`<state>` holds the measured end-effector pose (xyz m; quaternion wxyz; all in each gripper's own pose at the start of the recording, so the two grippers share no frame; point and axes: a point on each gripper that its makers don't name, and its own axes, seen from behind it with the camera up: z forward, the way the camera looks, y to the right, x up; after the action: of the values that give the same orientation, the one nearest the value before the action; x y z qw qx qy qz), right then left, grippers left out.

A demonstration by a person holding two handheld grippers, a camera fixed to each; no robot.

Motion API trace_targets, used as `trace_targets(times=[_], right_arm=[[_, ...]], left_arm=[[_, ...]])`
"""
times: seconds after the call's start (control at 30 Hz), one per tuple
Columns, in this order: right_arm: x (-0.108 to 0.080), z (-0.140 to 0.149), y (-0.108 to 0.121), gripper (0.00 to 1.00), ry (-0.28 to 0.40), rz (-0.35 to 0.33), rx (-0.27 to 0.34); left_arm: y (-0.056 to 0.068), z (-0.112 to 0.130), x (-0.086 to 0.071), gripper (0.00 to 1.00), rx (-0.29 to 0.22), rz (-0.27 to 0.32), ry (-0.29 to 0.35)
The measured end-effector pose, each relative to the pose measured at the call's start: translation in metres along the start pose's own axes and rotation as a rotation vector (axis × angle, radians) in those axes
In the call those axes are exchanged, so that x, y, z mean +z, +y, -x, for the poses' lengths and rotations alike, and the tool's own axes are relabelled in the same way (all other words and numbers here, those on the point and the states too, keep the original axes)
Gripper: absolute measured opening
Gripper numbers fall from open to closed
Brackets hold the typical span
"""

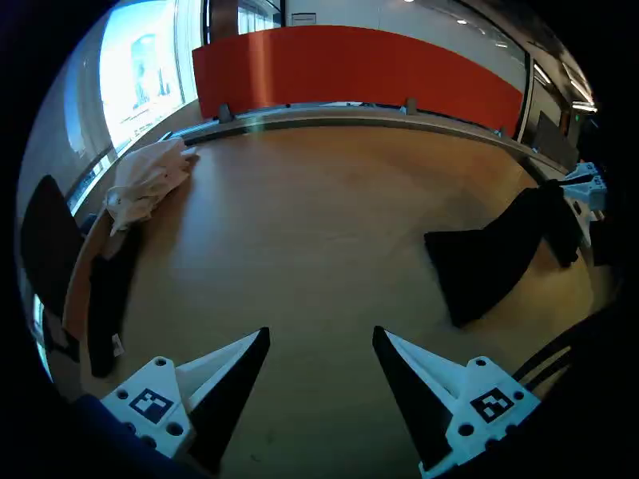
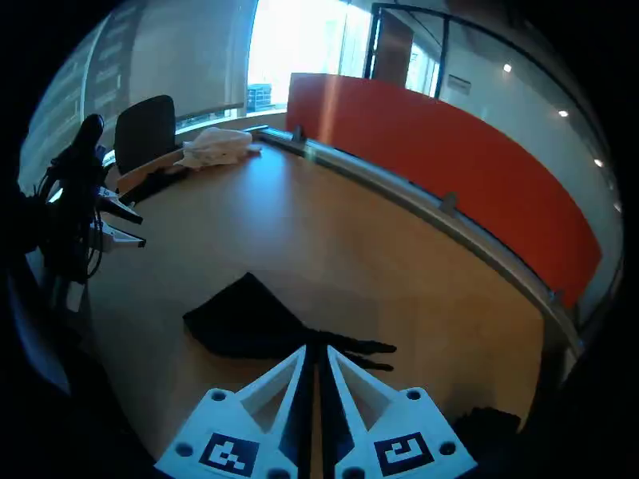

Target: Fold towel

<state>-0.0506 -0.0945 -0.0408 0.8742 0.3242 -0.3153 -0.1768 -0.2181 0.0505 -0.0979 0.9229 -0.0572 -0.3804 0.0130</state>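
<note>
Wooden table (image 1: 319, 223) takes up most of both views. It is curved, w/ a grey rail (image 1: 343, 118) along its far edge. Behind the rail stands a long red screen (image 1: 351, 68), upright, and past that a bright window (image 1: 140, 68). The right gripper view has the same table (image 2: 335, 239), red screen (image 2: 447, 152) and window (image 2: 295, 48), plus a black chair (image 2: 144, 128) at the table's far corner.

Black towel (image 2: 240, 319) lies on the table just in front of the right gripper (image 2: 316, 351). Most of it is flat in a rough triangle, w/ one end drawn into a thin strip that runs in btw. the fingertips. That gripper's fingers are pressed nearly together, pinching the dark cloth. In the left gripper view the towel (image 1: 479, 263) is on the right side of the table. Its near part is flat and its far end is raised off the wood up to the right gripper (image 1: 587, 185) (white, at the very edge).

White cloth (image 1: 148, 180), a crumpled heap, sits at the far left corner, well apart from the towel. In the right gripper view the white cloth (image 2: 214, 146) lies near the chair.

Left gripper (image 1: 319, 330) hangs over bare wood, fingers spread wide w/ nothing btw. them, and the towel is off to its right, not touching. From the right gripper view the left gripper (image 2: 144, 231) is at the left edge, fingers apart and pointing over the table.
</note>
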Motion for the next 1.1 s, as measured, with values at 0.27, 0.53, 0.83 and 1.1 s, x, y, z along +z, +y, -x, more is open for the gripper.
trace_targets(times=[0.27,0.53,0.83,1.1], right_arm=[[0.003,0.001,-0.002,0.05,-0.007,-0.009,-0.014],[0.012,-0.008,-0.015,0.05,-0.001,-0.04,-0.042],[0.029,-0.025,-0.04,0.05,0.016,-0.091,-0.073],[0.047,-0.035,-0.072,0.05,0.013,-0.155,-0.107]], left_arm=[[0.002,0.002,0.001,0.96,0.002,0.001,-0.003],[-0.001,0.002,-0.001,0.96,0.0,-0.004,-0.002],[-0.008,0.003,-0.006,0.96,-0.009,-0.013,0.002],[-0.02,0.006,-0.011,0.96,-0.025,-0.027,0.006]])
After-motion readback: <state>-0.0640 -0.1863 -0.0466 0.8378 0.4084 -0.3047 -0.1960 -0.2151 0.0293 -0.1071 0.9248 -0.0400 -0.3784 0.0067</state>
